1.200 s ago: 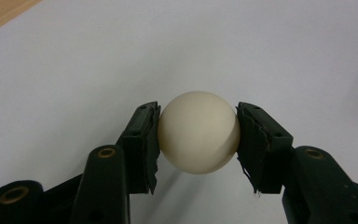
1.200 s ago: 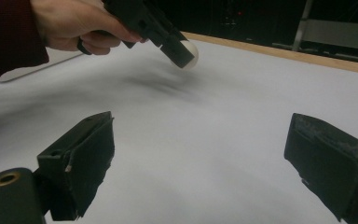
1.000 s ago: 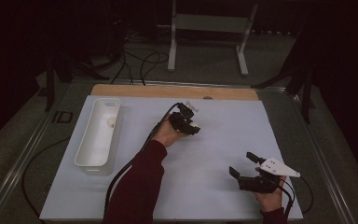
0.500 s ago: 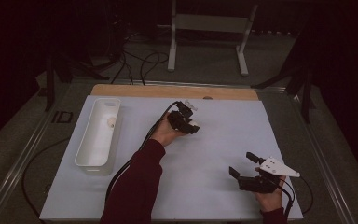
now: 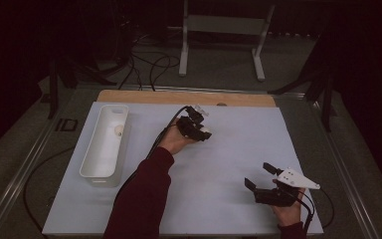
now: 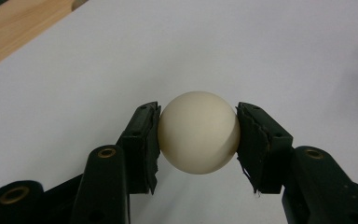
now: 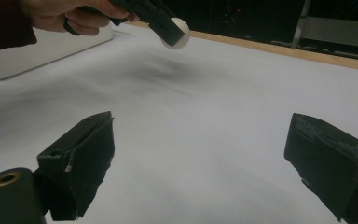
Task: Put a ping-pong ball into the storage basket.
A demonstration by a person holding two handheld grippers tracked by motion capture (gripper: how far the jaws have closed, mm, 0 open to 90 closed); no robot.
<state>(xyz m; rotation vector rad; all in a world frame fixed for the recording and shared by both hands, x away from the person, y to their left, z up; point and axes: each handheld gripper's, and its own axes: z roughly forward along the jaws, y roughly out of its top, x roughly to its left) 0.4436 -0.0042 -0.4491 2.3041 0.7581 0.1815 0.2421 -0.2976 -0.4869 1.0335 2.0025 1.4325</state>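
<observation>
My left gripper (image 6: 198,140) is shut on a cream-white ball (image 6: 198,132), one black pad pressing on each side of it. In the high view this gripper (image 5: 202,130) is at the far middle of the white mat with the ball (image 5: 205,134) at its tip. The right gripper view shows the ball (image 7: 177,32) held a little above the mat, with a shadow beneath it. Near the front right corner my right gripper (image 5: 258,175) stands open, its jaws (image 7: 200,158) wide apart over bare mat.
A long white tray (image 5: 92,159) lies along the mat's left side with a small pale object (image 5: 120,130) at its far end. A wooden strip (image 5: 179,97) borders the mat's far edge. Cables and a metal stand (image 5: 219,25) are on the floor beyond the table.
</observation>
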